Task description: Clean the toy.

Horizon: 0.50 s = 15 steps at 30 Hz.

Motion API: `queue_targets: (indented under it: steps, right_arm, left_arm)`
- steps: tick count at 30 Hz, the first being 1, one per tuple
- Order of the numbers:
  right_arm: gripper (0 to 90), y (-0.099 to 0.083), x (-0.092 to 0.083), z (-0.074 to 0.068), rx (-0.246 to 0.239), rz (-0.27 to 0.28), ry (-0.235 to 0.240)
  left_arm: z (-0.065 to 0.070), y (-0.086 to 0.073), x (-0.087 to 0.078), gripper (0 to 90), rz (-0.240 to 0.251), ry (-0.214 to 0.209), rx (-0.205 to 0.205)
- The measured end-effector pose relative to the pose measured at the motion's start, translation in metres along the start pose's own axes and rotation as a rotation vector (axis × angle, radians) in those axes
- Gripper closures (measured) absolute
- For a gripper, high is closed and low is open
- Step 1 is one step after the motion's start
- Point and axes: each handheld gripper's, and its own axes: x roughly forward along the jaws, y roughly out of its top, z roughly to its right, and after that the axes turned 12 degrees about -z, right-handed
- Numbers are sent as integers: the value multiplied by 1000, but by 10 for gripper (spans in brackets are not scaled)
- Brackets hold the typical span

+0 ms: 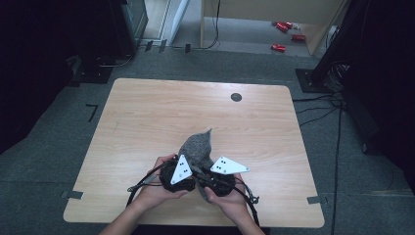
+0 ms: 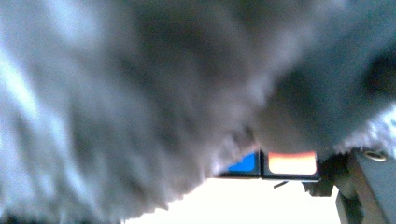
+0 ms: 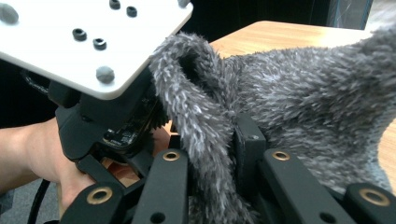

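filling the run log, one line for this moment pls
item: grey fuzzy cloth | left tool: shut on cloth | right tool: shut on cloth | place: table

Grey fuzzy sock (image 1: pixel 198 146), long shaggy pile flecked with lighter fibres, lies on the near half of the wooden table, just ahead of the two hands. One tapered end points up and away toward the far edge; the near end is bunched and raised off the tabletop. In the right gripper view a rolled fold of the sock (image 3: pixel 196 116) stands upright, the rest spreading right in a rumpled mound.
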Motion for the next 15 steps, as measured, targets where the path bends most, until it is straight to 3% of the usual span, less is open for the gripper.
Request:
queue_targets:
  steps: [10,15]
  right_arm:
    - [793,4,-18,18,69,86,-56]
    - [788,3,-24,25,112,110,-38]
  left_arm:
    - [-3,-2,-2,350,19,-24,-13]
    - [-5,-1,-4,350,42,-29,-18]
